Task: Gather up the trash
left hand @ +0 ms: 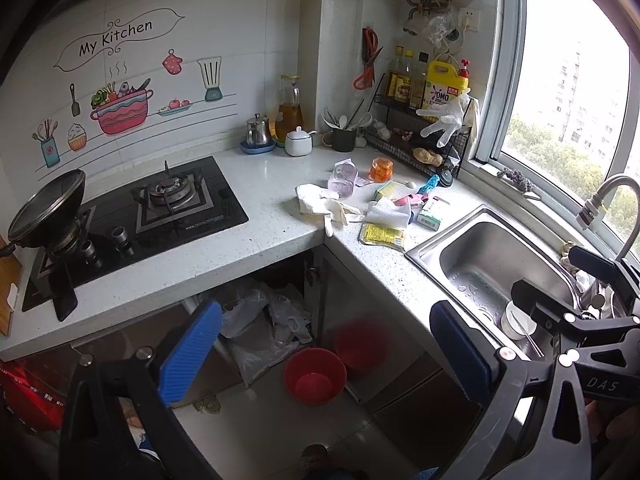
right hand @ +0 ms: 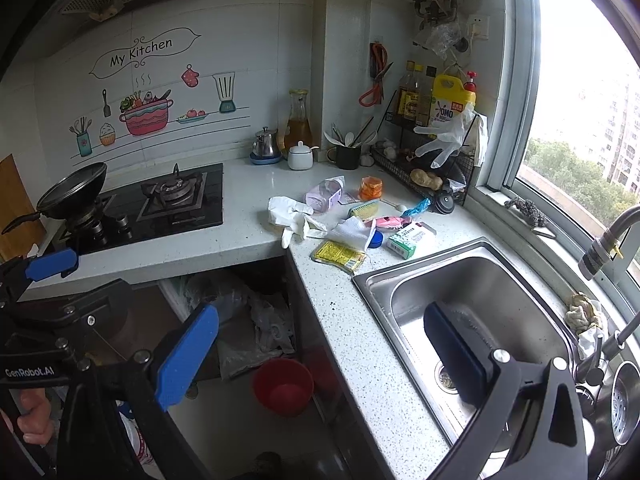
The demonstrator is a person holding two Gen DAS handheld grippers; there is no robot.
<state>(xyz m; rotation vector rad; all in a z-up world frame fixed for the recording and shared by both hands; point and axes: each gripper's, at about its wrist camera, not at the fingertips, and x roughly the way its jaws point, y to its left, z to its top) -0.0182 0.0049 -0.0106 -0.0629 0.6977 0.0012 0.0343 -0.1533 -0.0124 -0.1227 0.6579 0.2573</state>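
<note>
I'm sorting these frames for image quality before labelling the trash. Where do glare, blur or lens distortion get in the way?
Left wrist view: the window is blown out white, the counter edge bows from the fisheye, and the red bin below sits in dim, soft shadow. Right wrist view: the same overexposed window, curved walls toward the frame edges, but the yellow packet on the counter reads sharply.

- The white countertop lies bare in the middle of the frame, between the gas hob and the litter heap.
- The heap, with white gloves, yellow packet and green box, crowds the corner.
- Behind it, the wire rack and dark utensil cup block the wall.
- The sink basin at right is open; the tap overhangs its far rim.
</note>
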